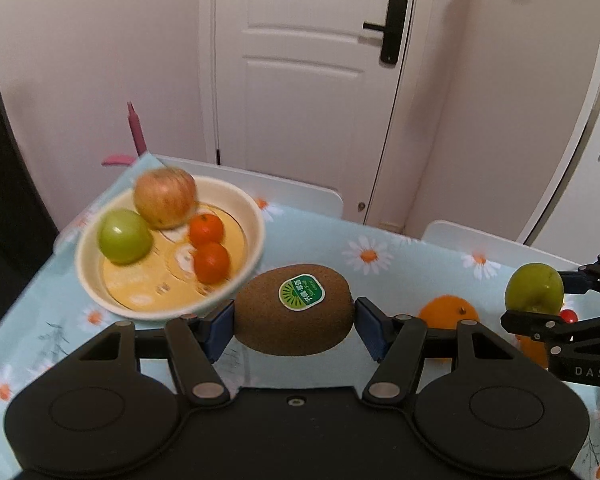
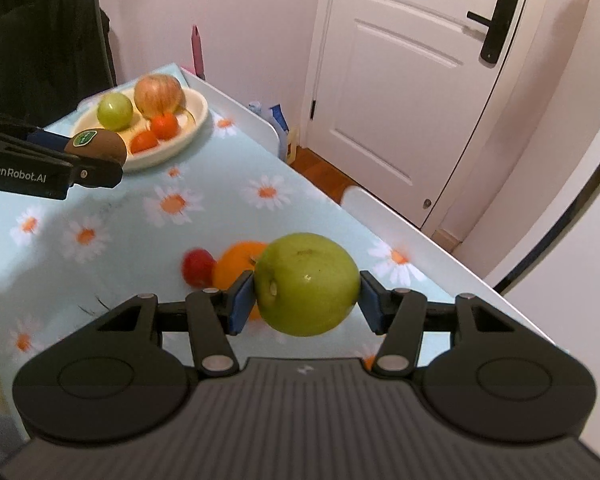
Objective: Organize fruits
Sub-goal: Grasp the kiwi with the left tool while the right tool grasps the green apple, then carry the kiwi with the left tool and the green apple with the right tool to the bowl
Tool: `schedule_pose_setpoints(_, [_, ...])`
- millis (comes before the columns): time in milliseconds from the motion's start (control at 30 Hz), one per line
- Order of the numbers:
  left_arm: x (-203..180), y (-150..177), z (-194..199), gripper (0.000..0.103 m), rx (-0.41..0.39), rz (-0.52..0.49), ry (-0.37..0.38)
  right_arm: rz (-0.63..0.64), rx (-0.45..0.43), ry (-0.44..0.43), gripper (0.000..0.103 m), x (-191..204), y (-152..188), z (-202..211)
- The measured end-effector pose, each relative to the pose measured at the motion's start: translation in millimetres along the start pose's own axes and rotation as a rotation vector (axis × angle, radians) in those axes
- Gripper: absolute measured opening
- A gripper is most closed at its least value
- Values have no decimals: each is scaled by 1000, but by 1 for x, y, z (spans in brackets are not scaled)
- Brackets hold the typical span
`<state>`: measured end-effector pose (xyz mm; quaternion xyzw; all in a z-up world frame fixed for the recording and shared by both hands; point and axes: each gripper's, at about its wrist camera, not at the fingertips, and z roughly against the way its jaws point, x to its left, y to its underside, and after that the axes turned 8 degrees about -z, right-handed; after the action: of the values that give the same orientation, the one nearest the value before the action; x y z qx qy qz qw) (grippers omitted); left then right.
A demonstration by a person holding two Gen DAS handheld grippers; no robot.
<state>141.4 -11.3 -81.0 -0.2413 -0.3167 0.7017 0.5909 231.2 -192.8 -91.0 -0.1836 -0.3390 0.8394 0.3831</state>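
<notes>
My left gripper (image 1: 294, 322) is shut on a brown kiwi (image 1: 294, 308) with a green sticker, held above the table just right of the cream bowl (image 1: 256, 216). The bowl holds a red-yellow apple (image 1: 165, 198), a green apple (image 1: 124, 236) and two small oranges (image 1: 211, 262). My right gripper (image 2: 306, 298) is shut on a green apple (image 2: 306, 284), held above the table. An orange (image 2: 236, 266) and a small red fruit (image 2: 197, 266) lie on the cloth under it. The right wrist view also shows the left gripper (image 2: 96, 160) with the kiwi (image 2: 96, 144) at the bowl (image 2: 192, 120).
The table has a light blue daisy tablecloth (image 2: 140, 216). White chair backs (image 1: 500, 240) stand along its far edge. A white door (image 1: 312, 80) is behind. A dark object (image 2: 40, 32) stands at the far left.
</notes>
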Motion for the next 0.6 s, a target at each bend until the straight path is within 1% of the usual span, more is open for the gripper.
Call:
schedule_pose_setpoints(133, [21, -6, 14, 68, -23, -25, 8, -28, -16, 2, 70, 21, -14, 8])
schedule_pose_setpoints(300, [47, -7, 22, 68, -39, -59, 20, -69, -32, 4, 70, 49, -30, 12])
schedule_pose_setpoints(600, [99, -10, 14, 68, -41, -109, 45, -133, -40, 2, 70, 100, -56, -1])
